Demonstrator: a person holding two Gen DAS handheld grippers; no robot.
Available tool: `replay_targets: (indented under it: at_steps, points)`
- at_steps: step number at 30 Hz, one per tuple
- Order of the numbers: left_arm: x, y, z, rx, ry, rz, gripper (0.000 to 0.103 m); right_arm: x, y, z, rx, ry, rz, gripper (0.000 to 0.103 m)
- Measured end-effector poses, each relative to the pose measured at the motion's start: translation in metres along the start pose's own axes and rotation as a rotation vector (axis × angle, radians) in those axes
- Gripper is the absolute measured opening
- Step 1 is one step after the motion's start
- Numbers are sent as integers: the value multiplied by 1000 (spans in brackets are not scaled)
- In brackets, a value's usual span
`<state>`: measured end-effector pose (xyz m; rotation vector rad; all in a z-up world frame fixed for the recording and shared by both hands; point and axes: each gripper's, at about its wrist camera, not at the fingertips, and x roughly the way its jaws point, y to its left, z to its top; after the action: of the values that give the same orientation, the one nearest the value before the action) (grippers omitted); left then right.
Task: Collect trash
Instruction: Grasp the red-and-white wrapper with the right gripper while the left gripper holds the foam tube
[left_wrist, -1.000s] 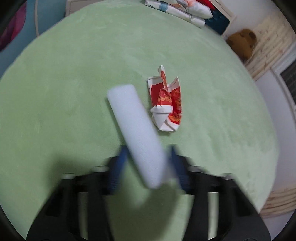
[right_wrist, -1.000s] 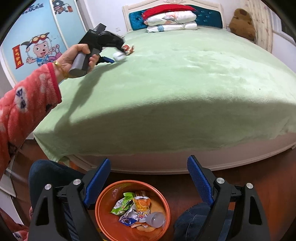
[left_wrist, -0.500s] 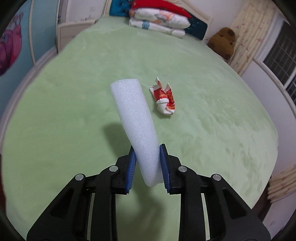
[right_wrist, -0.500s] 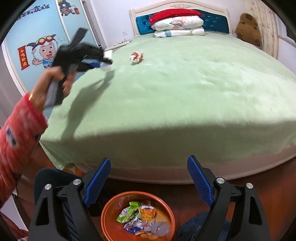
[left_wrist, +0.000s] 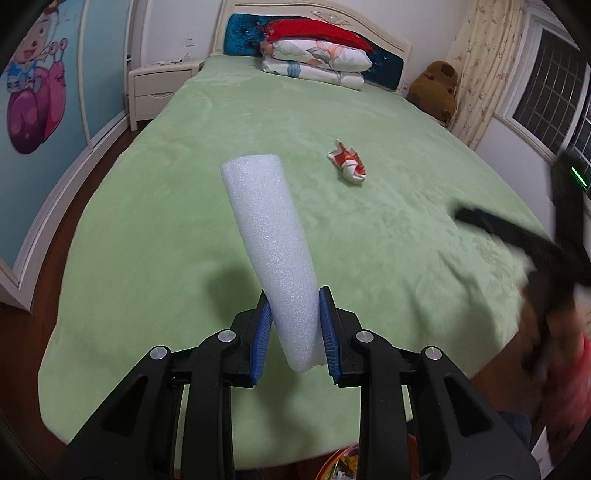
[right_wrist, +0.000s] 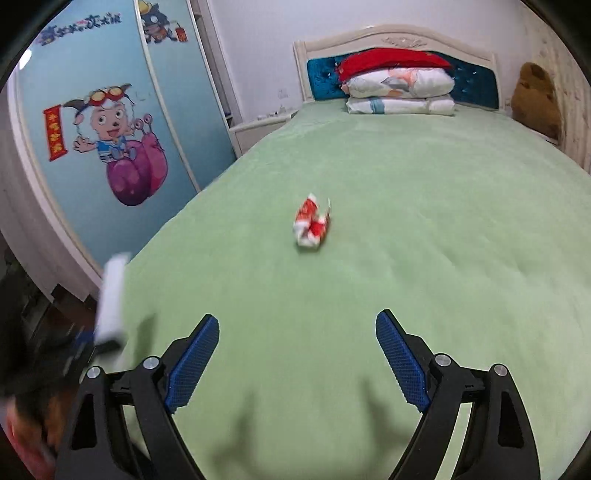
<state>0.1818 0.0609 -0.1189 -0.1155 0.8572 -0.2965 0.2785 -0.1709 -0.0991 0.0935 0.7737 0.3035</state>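
Observation:
My left gripper (left_wrist: 294, 330) is shut on a white foam tube (left_wrist: 271, 251), which sticks up and forward over the near part of the green bed (left_wrist: 166, 221). A crumpled red and white wrapper (left_wrist: 349, 166) lies on the bed farther ahead. In the right wrist view my right gripper (right_wrist: 297, 360) stands open above the bed with nothing between its fingers, and the same wrapper (right_wrist: 312, 226) lies beyond it. The foam tube (right_wrist: 112, 295) shows blurred at that view's left edge. The right gripper (left_wrist: 524, 243) appears as a dark blur at the right of the left wrist view.
Folded quilts and a red pillow (left_wrist: 317, 59) are stacked by the headboard, with a brown plush toy (left_wrist: 434, 90) beside them. A nightstand (left_wrist: 159, 86) and a cartoon wardrobe door (right_wrist: 110, 147) stand left of the bed. An orange bin's rim (left_wrist: 338, 465) peeks below.
The left gripper closed on the foam tube and lifted it back from the wrapper. The right gripper rose from above the orange bin and swung out over the bed toward the wrapper.

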Motion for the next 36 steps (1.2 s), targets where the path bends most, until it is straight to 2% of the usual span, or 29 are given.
replay_targets:
  at_steps: [5,11,16,17,18,19,20,22,29,36]
  points:
    - [-9,12,-8,-7,-12,27,25,77,0,56,8,79,-51,85]
    - [-14,22,-9,-19,-21,51,25,152,-11,87,91,179,-124,85]
    - [-18,27,-9,-35,-30,47,25,184,-19,93,145,235,-181,85]
    - [-18,28,-9,-38,-29,46,25,187,-19,95,155,242,-186,84]
    - [-19,28,-11,-40,-29,45,25,191,-19,95,164,256,-194,75]
    - [-19,28,-12,-39,-27,45,25,194,-19,95,166,271,-195,62]
    - [-19,28,-13,-40,-27,45,25,196,-18,94,163,283,-206,56]
    - [-19,28,-14,-42,-25,40,25,193,-18,94,169,282,-202,34]
    - [-23,23,-14,-32,-28,29,25,147,-15,93,166,222,-169,30]
    - [-33,0,-21,-3,-35,-2,25,61,0,71,100,149,-108,30]
